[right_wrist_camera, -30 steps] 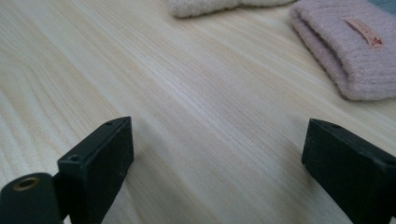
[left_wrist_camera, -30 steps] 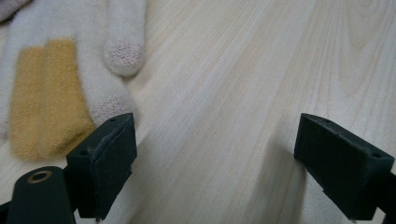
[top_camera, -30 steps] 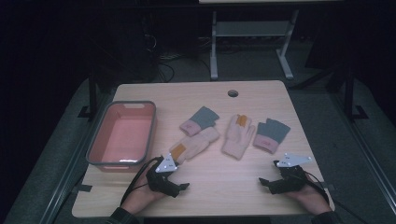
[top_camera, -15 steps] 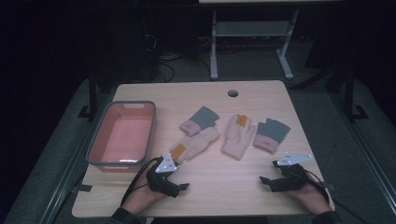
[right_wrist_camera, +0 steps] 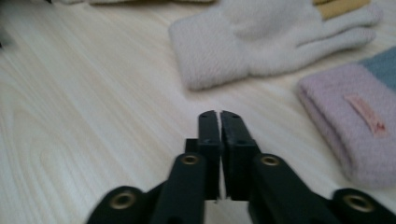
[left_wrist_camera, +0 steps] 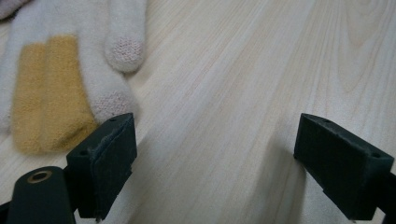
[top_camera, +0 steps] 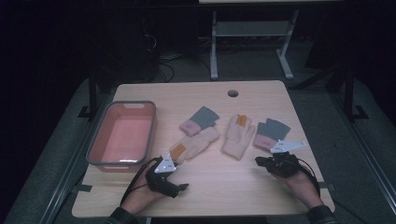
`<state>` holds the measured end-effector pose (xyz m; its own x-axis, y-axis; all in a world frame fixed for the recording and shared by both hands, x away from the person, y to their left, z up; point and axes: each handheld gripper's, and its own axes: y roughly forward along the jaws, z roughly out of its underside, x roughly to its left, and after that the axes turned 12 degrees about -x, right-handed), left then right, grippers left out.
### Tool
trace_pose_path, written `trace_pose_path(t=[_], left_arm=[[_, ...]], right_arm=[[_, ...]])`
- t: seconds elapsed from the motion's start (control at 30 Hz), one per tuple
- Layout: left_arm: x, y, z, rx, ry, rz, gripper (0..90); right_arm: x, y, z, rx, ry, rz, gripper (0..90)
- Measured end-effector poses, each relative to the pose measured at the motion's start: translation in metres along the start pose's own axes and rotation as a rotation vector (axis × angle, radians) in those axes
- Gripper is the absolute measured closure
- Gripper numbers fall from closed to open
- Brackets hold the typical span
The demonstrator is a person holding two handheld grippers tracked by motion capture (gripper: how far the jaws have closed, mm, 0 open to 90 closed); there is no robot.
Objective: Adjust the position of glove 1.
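Observation:
Two cream knit gloves with yellow patches lie mid-table: a left glove (top_camera: 198, 142) and a right glove (top_camera: 238, 135). Each has a pink and grey cuff piece beside it, the left cuff piece (top_camera: 201, 119) and the right cuff piece (top_camera: 271, 133). My left gripper (top_camera: 177, 173) rests on the table just below the left glove's fingertips. Its jaws stand wide open (left_wrist_camera: 219, 163) over bare wood, with the left glove (left_wrist_camera: 60, 70) by one pad. My right gripper (top_camera: 258, 161) sits below the right cuff piece. Its jaws have just been closing and are shut (right_wrist_camera: 219, 123) with nothing between them. They point toward the right glove (right_wrist_camera: 243, 42) and the right cuff piece (right_wrist_camera: 355, 130).
A pink basin with a grey rim (top_camera: 95, 142) stands empty at the table's left side. A cable hole (top_camera: 232, 93) is near the far edge. Beyond the table, a metal frame (top_camera: 214, 51) stands on the dark floor.
My right gripper has moved up and left toward the gloves, and its jaws have closed on nothing. The left gripper and the gloves have stayed put.

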<state>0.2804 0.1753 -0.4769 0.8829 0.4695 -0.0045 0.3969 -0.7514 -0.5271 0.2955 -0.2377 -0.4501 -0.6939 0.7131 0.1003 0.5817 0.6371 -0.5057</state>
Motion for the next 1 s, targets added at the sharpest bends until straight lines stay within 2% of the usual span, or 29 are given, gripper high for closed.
trace_pose_path(t=[0.23,0.47,0.57,0.7,0.87,1.0], left_arm=[[0.000,0.000,0.000,0.001,0.001,0.004,12.4],[0.000,0.000,0.000,0.000,0.001,0.004,12.4],[0.000,0.000,0.000,0.000,0.001,0.004,12.4],[0.000,0.000,0.000,0.001,0.001,0.004,12.4],[0.001,0.000,0.000,0.002,0.001,0.005,12.4],[0.001,0.001,-0.001,0.003,0.005,0.007,12.3]], right_arm=[[-0.008,0.014,-0.015,-0.014,-0.005,-0.010,89.9],[-0.008,0.030,-0.031,-0.025,-0.031,-0.016,90.0],[-0.008,0.038,-0.036,-0.028,-0.026,-0.025,90.0],[-0.008,0.049,-0.041,-0.008,-0.032,-0.032,90.0],[-0.009,0.061,-0.045,-0.015,-0.039,-0.036,90.0],[-0.013,0.069,-0.043,-0.011,-0.023,-0.027,89.9]])
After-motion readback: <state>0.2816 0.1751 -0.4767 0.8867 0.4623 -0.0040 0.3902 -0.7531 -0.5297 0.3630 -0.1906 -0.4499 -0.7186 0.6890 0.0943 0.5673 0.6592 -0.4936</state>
